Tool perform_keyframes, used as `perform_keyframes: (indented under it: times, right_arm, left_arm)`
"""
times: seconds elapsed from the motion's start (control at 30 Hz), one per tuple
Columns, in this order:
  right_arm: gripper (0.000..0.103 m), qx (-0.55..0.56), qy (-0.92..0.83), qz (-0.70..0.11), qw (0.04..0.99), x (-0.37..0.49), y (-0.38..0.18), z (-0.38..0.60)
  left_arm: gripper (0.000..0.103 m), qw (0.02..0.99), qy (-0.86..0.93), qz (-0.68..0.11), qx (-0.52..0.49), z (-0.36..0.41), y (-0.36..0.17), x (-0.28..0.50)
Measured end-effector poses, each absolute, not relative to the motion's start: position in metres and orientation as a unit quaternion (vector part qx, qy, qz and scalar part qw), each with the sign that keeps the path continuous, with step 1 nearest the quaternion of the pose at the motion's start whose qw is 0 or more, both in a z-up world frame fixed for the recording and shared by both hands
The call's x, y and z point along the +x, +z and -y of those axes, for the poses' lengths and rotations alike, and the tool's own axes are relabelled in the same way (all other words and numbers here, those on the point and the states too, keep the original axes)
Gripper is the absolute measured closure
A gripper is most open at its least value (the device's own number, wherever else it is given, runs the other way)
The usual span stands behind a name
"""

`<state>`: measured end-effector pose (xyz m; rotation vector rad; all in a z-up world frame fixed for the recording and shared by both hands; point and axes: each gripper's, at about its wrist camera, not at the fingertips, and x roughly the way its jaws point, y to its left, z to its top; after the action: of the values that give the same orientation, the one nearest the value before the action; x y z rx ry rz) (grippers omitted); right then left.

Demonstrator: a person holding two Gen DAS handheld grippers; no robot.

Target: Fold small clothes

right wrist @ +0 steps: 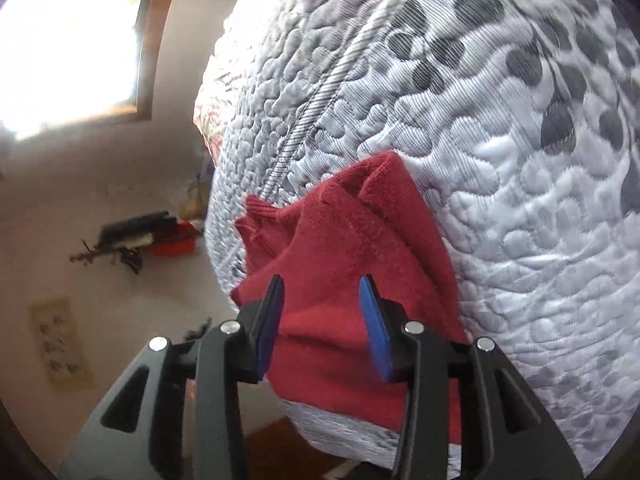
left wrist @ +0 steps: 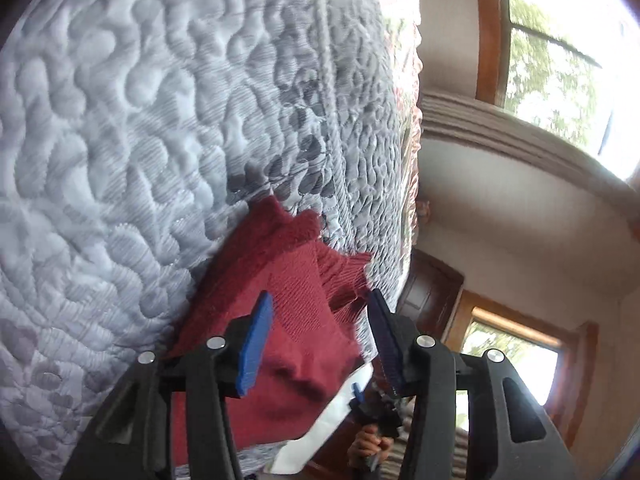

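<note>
Left wrist view: the left tongs (left wrist: 320, 312) gape wide over the crumpled dark-red knitted garment (left wrist: 280, 300) lying on the quilted white-and-grey mattress (left wrist: 120, 120). The right tongs (right wrist: 322, 294) likewise stand wide, the garment between and beyond their blue pads (right wrist: 374, 332).

Left hand-held gripper (left wrist: 320, 320) with blue fingers spread wide apart, right hand-held gripper (right wrist: 322, 308) likewise parted and gripping nothing, a hand (left wrist: 366, 446) clasping the right one's handle
</note>
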<state>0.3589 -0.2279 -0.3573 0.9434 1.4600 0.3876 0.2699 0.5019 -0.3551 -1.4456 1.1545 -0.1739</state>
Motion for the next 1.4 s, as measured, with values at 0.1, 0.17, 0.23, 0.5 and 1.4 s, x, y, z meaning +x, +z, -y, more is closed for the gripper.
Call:
perform_keyframes:
  times: [0.1, 0.17, 0.23, 0.5, 1.4]
  right_arm:
    - [0.064, 0.284, 0.187, -0.646, 0.684, 0.356, -0.339, 0.208]
    - [0.064, 0.188, 0.191, -0.633, 0.727, 0.354, -0.332, 0.191]
    - [0.063, 0.132, 0.2, -0.626, 0.742, 0.353, -0.334, 0.174]
    - [0.061, 0.062, 0.169, -0.603, 0.777, 0.356, -0.353, 0.159]
    - [0.052, 0.035, 0.155, -0.596, 0.787, 0.356, -0.352, 0.155]
  left_arm:
    - [0.049, 0.666, -0.1, -0.552, -0.492, -0.488, -0.328, 0.28]
    - [0.043, 0.691, -0.116, -0.573, -0.426, -0.475, -0.318, 0.285]
    - [0.039, 0.707, -0.129, -0.581, -0.382, -0.465, -0.312, 0.289]
    - [0.039, 0.732, -0.139, -0.603, -0.284, -0.443, -0.323, 0.311]
    - [0.062, 0.757, -0.131, -0.629, -0.12, -0.4, -0.338, 0.334]
